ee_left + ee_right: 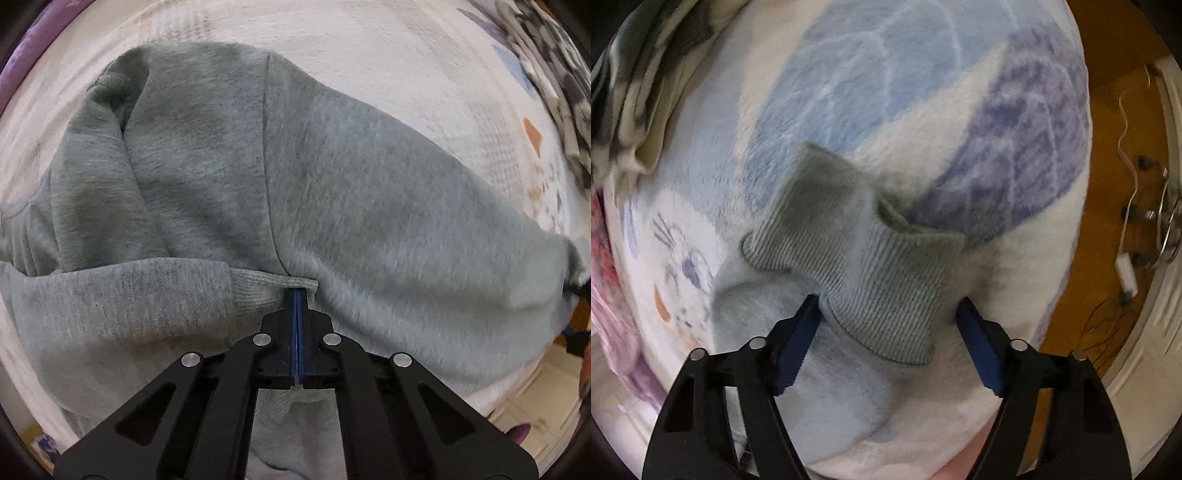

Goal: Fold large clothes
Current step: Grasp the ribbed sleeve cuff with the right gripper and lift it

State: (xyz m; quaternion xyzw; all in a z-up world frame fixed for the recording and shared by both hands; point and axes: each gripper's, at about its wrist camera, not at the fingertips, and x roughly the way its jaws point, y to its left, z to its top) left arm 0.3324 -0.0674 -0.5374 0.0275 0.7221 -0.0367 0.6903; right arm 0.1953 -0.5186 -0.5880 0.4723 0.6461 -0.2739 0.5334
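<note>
A grey sweatshirt (332, 192) lay spread on the bed's fleece blanket (849, 74). The left hand-held gripper (298, 295) was clenched on its ribbed hem directly below. The right hand-held gripper (888, 308) straddled the ribbed cuff (886, 280), pads apart, not yet gripping.

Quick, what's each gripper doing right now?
Left gripper: shut on the grey sweatshirt.
Right gripper: open, fingers either side of the cuff.
</note>
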